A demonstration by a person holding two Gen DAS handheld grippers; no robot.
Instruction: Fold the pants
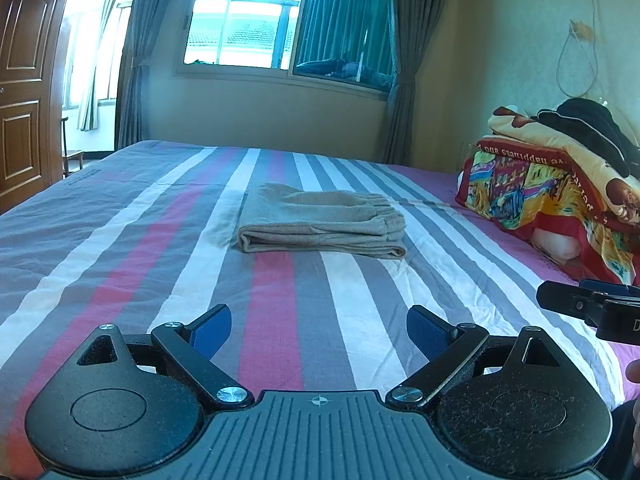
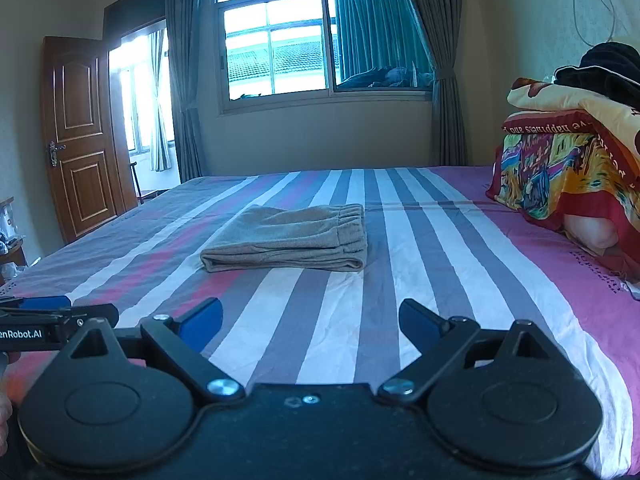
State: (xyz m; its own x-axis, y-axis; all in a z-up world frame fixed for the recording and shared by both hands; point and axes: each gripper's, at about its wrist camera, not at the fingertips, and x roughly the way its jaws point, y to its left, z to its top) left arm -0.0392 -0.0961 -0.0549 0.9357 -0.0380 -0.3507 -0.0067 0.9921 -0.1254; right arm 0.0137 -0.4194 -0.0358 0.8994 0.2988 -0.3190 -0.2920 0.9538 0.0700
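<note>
The striped bed (image 2: 400, 240) carries the tan pants (image 2: 286, 240) near its middle, lying as a compact layered rectangle with the elastic waistband on the right. Left gripper (image 1: 319, 330) and right gripper (image 2: 310, 322) hover well short of the garment, jaws wide and empty. Folding appears complete; at most, the next move calls for a final smoothing.

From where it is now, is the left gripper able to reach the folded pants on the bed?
Probably yes. The left gripper has its jaws open and empty, and only bare striped sheet lies between it and the folded pants. It is apart from them, so it must move forward first.
</note>
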